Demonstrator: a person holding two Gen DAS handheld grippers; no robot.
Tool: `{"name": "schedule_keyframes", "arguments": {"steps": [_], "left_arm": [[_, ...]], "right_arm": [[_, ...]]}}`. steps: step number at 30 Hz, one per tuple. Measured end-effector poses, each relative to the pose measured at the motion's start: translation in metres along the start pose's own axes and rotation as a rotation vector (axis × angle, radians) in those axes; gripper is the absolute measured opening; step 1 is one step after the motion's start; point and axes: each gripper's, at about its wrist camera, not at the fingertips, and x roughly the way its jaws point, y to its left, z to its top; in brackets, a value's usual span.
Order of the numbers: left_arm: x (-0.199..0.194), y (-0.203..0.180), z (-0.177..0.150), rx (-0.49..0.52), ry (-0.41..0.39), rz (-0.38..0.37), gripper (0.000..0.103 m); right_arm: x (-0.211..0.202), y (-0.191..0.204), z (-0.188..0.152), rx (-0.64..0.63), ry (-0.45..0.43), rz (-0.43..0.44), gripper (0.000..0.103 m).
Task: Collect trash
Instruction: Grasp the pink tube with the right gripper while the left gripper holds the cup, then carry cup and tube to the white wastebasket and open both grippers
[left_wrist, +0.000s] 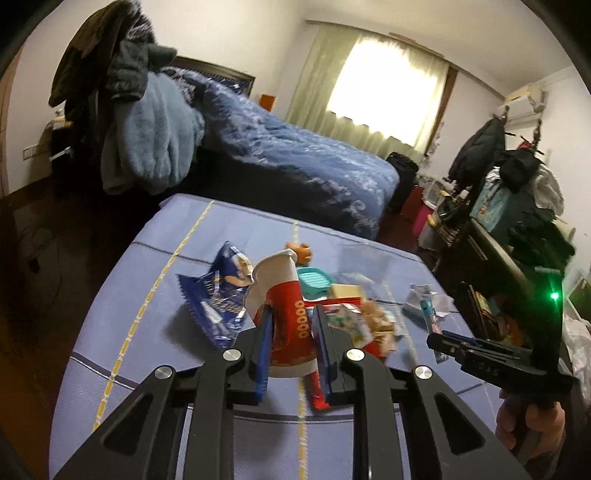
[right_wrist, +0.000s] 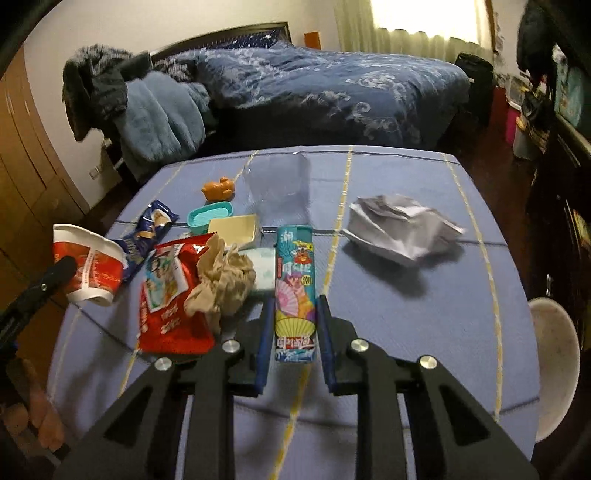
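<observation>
Your left gripper (left_wrist: 293, 325) is clamped on the red paper cup (left_wrist: 286, 314), both blue pads pressed to its sides, cup crushed and lifted above the table (left_wrist: 147, 295), mouth pointing away from you. In the right wrist view the same cup (right_wrist: 88, 266) hangs off the table's left edge. Your right gripper (right_wrist: 295, 321) grips the teal tube (right_wrist: 295, 291) near its base, fingers tight on both sides, tube lying along the fingers just over the cloth. Still on the table: red snack bag (right_wrist: 170, 299) beside the tube on the left, brown crumpled paper (right_wrist: 221, 280) lying on top of it, blue wrapper (right_wrist: 147, 232) behind the cup, white crumpled paper (right_wrist: 399, 229) well apart on the right. Behind that cluster: teal soap dish (right_wrist: 210, 218), cream box (right_wrist: 234, 229), orange toy (right_wrist: 218, 188), clear plastic bag (right_wrist: 277, 184) farther back. Pale blue pack (right_wrist: 264, 271) touches the tube's left side, half hidden under the brown paper. Bed (right_wrist: 332, 92) with blue quilt beyond the table, white stool (right_wrist: 554, 362) at the right edge.
</observation>
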Motion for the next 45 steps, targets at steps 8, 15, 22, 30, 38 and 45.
{"name": "schedule_keyframes", "arguments": {"steps": [8,15,22,30,38,45], "left_arm": [[-0.01,-0.063,-0.001,0.095,0.021,-0.144,0.021],[0.018,-0.165,-0.012,0.236,0.076,-0.3,0.021],[0.073,-0.277,-0.027,0.358,0.202,-0.45,0.021],[0.113,-0.351,-0.055,0.463,0.302,-0.507,0.021],[0.153,-0.398,-0.07,0.493,0.398,-0.525,0.021],[0.176,-0.409,-0.077,0.47,0.437,-0.511,0.025]], "right_arm": [[-0.062,-0.033,-0.04,0.109,-0.075,0.028,0.023],[-0.109,-0.099,-0.071,0.243,-0.139,-0.075,0.024],[-0.139,-0.184,-0.103,0.404,-0.177,-0.213,0.024],[-0.14,-0.25,-0.124,0.509,-0.189,-0.285,0.024],[-0.122,-0.292,-0.124,0.573,-0.181,-0.307,0.024],[-0.113,-0.311,-0.121,0.579,-0.19,-0.341,0.03]]}}
